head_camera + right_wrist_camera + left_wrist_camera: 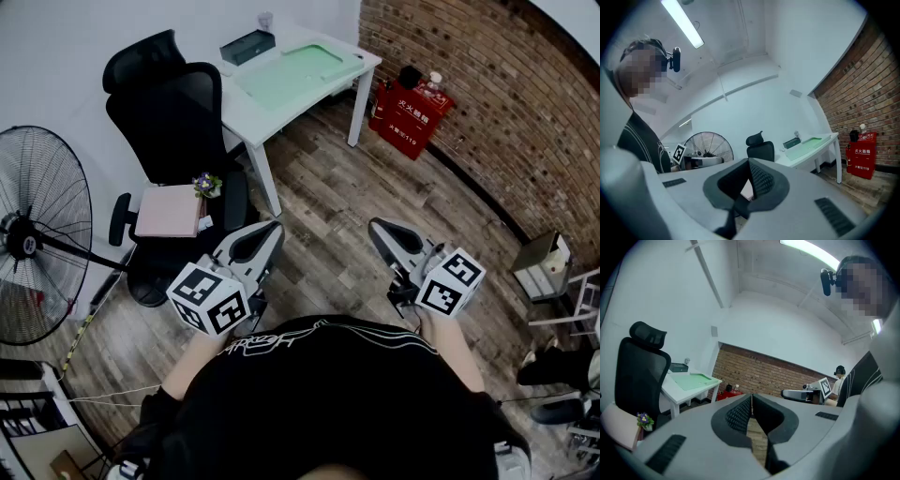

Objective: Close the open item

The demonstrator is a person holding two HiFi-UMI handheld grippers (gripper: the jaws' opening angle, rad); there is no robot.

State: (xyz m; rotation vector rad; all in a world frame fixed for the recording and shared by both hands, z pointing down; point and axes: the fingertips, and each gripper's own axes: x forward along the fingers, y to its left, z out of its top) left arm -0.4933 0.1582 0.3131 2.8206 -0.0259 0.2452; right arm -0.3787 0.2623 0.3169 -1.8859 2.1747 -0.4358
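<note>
Black-shirted, holding left gripper [273, 225] and right gripper [374, 225] pressed together, empty, over plank floor [323, 192]; facing dark green rectangular box [248, 45] lying on white desk [251, 114], lid position unreadable.

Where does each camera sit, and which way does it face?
Head view: on the person's head, facing steeply down at a black mesh office chair and white rectangular desk; shows black shirt, left hand-held gripper, right hand-held gripper.
Left gripper view: rides that one, looking along its shut jaws at the red brick wall; shows the person's torso.
Right gripper view: likewise, toward the round black standing fan; shows the person's torso.
Shared: chair and desk, in all three.
</note>
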